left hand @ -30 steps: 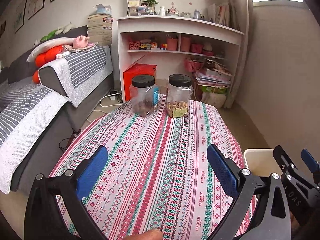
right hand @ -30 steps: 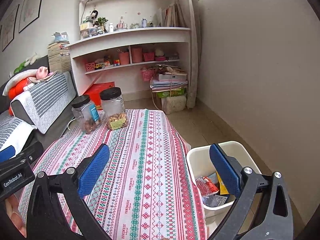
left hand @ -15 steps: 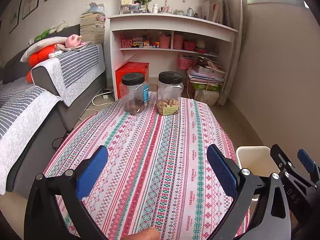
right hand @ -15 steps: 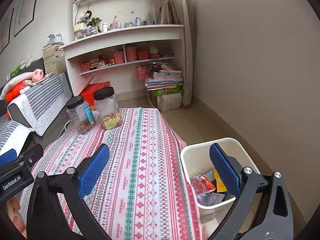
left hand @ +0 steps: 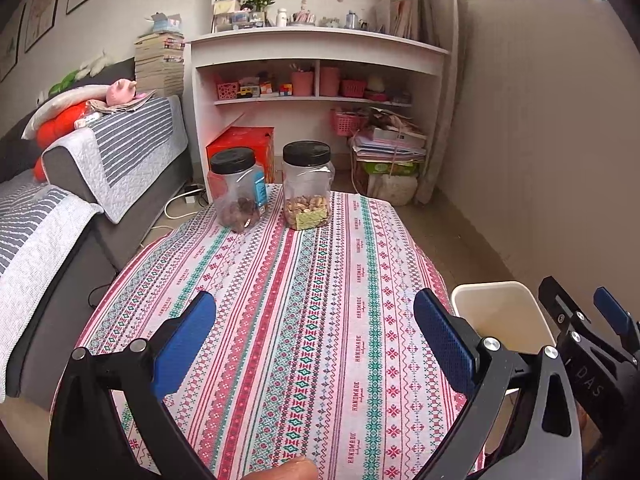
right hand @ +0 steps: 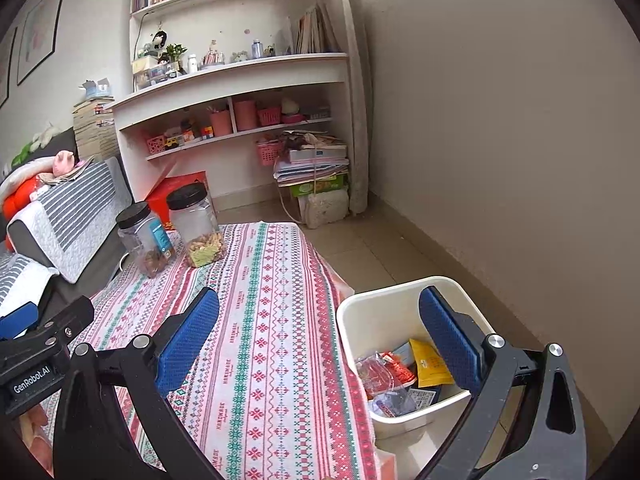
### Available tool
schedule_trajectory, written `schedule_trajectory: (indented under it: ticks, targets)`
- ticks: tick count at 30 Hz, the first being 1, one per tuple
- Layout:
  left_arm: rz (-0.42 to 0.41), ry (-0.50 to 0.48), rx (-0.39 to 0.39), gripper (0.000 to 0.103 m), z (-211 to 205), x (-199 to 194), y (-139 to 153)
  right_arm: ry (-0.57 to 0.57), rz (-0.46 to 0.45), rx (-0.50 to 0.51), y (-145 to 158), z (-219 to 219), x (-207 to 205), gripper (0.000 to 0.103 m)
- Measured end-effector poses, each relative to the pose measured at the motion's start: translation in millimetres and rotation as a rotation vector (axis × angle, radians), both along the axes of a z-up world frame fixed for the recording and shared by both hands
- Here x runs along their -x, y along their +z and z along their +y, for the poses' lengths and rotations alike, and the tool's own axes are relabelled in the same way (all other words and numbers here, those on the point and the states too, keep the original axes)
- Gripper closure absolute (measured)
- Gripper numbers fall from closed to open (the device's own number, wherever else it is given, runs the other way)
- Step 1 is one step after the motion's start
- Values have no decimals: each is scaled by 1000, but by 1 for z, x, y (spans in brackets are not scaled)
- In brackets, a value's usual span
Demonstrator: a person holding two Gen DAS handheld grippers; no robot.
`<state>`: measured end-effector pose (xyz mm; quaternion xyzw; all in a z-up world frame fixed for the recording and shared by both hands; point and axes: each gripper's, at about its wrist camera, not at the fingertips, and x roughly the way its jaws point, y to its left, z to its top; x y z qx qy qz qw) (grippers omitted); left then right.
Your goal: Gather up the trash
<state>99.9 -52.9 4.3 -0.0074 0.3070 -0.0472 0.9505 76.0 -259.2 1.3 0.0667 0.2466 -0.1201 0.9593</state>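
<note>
A white trash bin (right hand: pixel 360 322) stands on the floor at the table's right edge and holds several wrappers (right hand: pixel 404 376), red, yellow and clear. It also shows in the left wrist view (left hand: pixel 500 312). My right gripper (right hand: pixel 320 332) is open and empty, its right finger over the bin and its left over the patterned tablecloth (right hand: pixel 264 320). My left gripper (left hand: pixel 316 336) is open and empty above the tablecloth (left hand: pixel 296 288). No loose trash shows on the table.
Two clear jars with black lids (left hand: pixel 236 192) (left hand: pixel 307 186) stand at the table's far end. A grey sofa (left hand: pixel 60 208) runs along the left. A white shelf unit (left hand: pixel 316 80), a red box (left hand: pixel 244 144) and stacked papers (left hand: pixel 390 148) stand behind. A wall (right hand: pixel 500 140) is close on the right.
Both views have shifted slightly: the jars and bin sit a little differently in frame. Both grippers stay open and empty.
</note>
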Motion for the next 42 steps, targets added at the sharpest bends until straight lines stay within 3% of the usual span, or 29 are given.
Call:
schedule_trajectory:
  ticks: [21, 42]
  targets:
    - [18, -21, -16, 7, -17, -6, -9, -3, 47, -12, -10, -17, -8, 7]
    - [-38, -62, -38, 8, -19, 1, -9, 10, 52, -11, -12, -16, -9, 7]
